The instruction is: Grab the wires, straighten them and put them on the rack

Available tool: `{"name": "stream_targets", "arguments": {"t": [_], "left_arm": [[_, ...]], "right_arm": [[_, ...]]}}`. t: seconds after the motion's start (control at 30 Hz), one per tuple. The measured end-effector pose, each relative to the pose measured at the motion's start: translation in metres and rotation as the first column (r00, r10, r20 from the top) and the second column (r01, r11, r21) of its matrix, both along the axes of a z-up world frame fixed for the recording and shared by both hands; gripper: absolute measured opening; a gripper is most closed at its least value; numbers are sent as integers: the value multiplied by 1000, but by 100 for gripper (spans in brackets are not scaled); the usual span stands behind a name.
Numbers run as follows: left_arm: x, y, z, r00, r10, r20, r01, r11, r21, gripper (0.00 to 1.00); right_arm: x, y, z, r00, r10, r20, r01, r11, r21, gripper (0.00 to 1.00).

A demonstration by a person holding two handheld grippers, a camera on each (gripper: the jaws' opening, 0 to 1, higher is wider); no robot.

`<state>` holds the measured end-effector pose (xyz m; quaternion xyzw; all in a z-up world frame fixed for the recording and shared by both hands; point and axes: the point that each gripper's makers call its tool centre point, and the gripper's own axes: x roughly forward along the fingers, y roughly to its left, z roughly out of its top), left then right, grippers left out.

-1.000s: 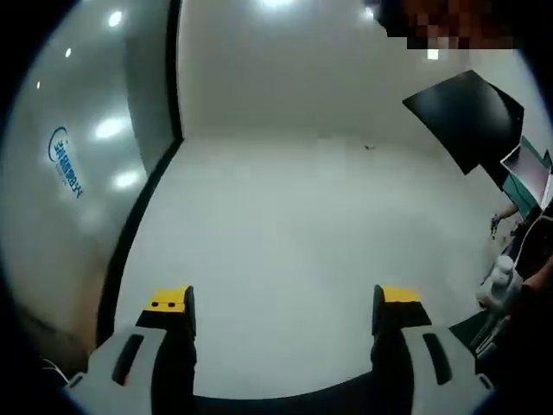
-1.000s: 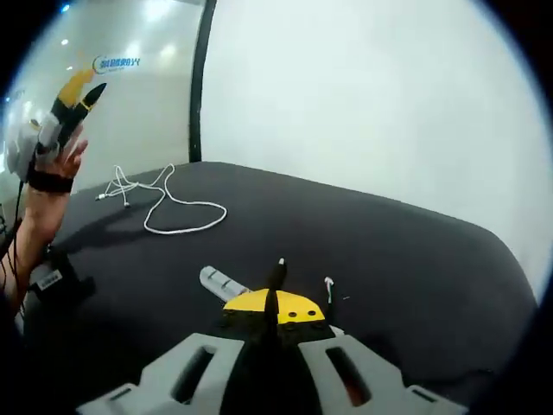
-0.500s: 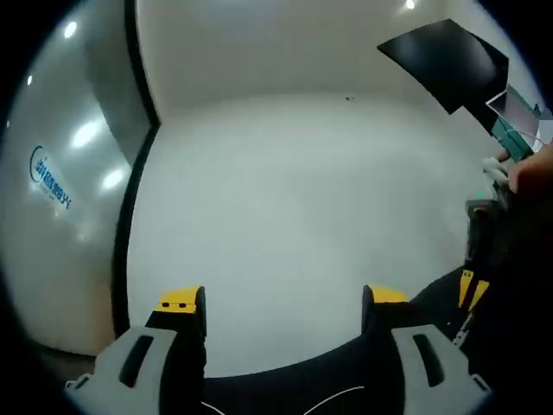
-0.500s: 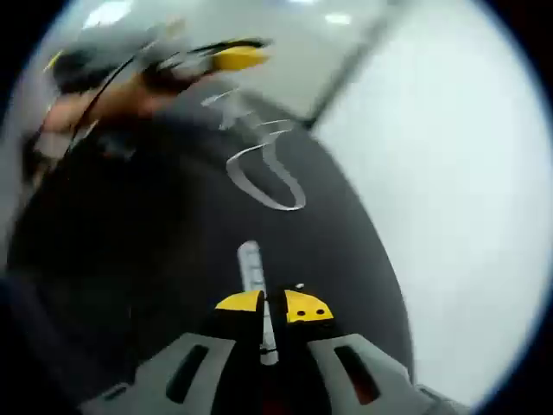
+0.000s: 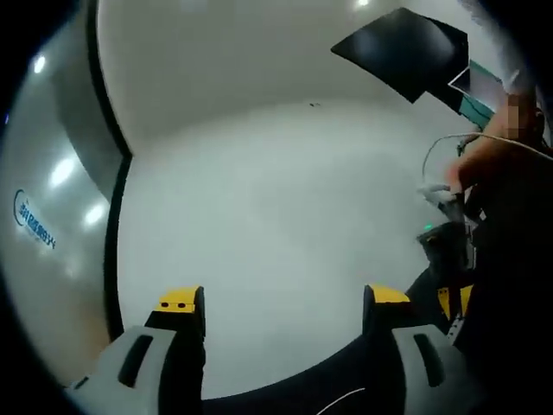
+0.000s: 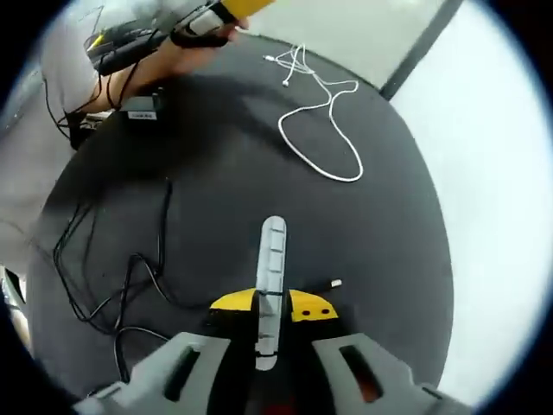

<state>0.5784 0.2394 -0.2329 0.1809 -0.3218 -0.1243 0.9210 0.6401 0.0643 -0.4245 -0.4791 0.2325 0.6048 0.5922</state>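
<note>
Right gripper (image 6: 270, 304) jaws pinch the grey rack (image 6: 271, 290) above the black bench (image 6: 380, 207) with white cable (image 6: 321, 130) and black wire (image 6: 130, 268); left gripper (image 5: 281, 303) jaws spread, facing wall.

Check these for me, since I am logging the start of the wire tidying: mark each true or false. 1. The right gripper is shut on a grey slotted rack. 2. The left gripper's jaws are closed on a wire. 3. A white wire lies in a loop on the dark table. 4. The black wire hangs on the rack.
1. True: the right gripper is shut on the grey rack.
2. False: the left gripper stands open, nothing between its jaws.
3. True: the white wire lies looped on the dark table.
4. False: the black wire lies on the table, apart from the rack.
</note>
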Motion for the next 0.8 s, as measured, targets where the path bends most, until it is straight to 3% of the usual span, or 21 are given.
{"name": "stream_targets", "arguments": {"t": [0.03,0.17,0.3,0.33,0.37,0.4,0.43,0.47,0.5,0.53,0.57,0.6,0.63,0.67,0.7,0.73,0.77,0.8], "left_arm": [[-2,-1,1,1000,-11,1,11,1000,-9,61],[-2,-1,1,1000,8,13,-9,1000,11,60],[-1,1,1,1000,9,5,-9,1000,4,60],[0,2,0,1000,11,3,-11,1000,3,60],[2,4,-1,1000,18,-5,-18,1000,4,60],[5,7,-2,999,34,-14,-34,999,2,60],[7,12,-1,999,52,-17,-52,999,-9,59],[9,21,-2,996,84,-29,-85,996,-31,59],[11,31,-2,993,111,-42,-113,992,-50,58],[10,39,0,991,123,-42,-126,989,-80,59],[9,47,4,993,110,-41,-115,985,-130,59],[3,49,11,998,48,-32,-53,977,-205,61],[-4,48,16,998,-50,-26,41,956,-290,61],[-7,48,17,995,-94,-32,79,944,-321,61],[-5,52,16,997,-62,-37,48,951,-306,63],[-3,52,14,998,-46,-47,30,955,-295,66],[-5,49,14,998,-48,-45,33,956,-292,67],[-7,51,15,998,-51,-35,38,952,-303,69]], "right_arm": [[1,-5,-4,1000,-10,-3,10,999,-39,8],[-2,-3,0,1000,13,10,-12,1000,-24,8],[-3,-1,17,999,19,32,-20,1000,9,8],[0,-1,25,997,27,75,-29,999,23,8],[0,0,32,996,18,92,-23,998,51,8],[-3,7,50,994,-27,110,9,988,154,8],[-7,12,67,989,-78,126,43,965,259,7],[-14,17,86,983,-104,149,42,927,372,8],[-22,18,105,976,-148,161,51,871,489,8],[-29,14,121,965,-214,152,82,795,601,8],[-36,6,134,950,-290,117,128,700,703,8],[-43,-6,144,930,-364,56,182,586,789,8],[-50,-20,148,906,-423,-27,240,461,854,8],[-57,-34,149,880,-457,-126,300,330,895,8],[-64,-47,144,856,-461,-235,359,202,911,8],[-72,-58,136,835,-442,-328,412,108,905,8],[-80,-67,125,821,-446,-357,436,86,896,8],[-83,-78,121,804,-459,-378,432,13,902,8]]}}
